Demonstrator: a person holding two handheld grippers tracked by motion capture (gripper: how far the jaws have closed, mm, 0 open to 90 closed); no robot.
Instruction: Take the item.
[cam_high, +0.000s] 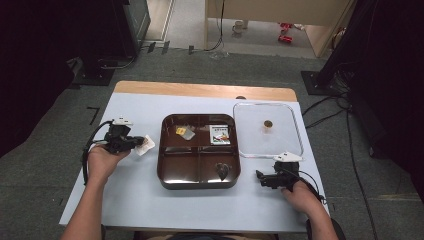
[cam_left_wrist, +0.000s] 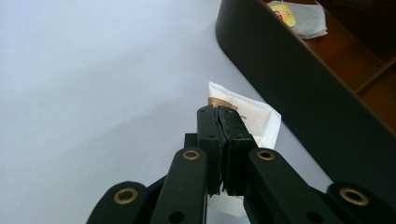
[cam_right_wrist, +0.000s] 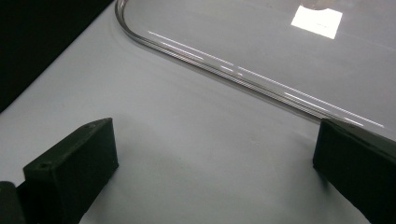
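the left gripper (cam_left_wrist: 219, 116) has its fingers closed on a white sachet (cam_left_wrist: 254, 122), whose print is partly hidden behind them, just left of the brown four-compartment tray (cam_high: 170, 175). the tray holds three items (a tea bag (cam_high: 186, 133), a packet (cam_high: 220, 135), a dark piece too small to identify). the right gripper (cam_high: 260, 176) rests on open bench (cam_high: 130, 200), fingers spread, beside one clear lid (cam_high: 295, 150).

no print on the packets can be read.
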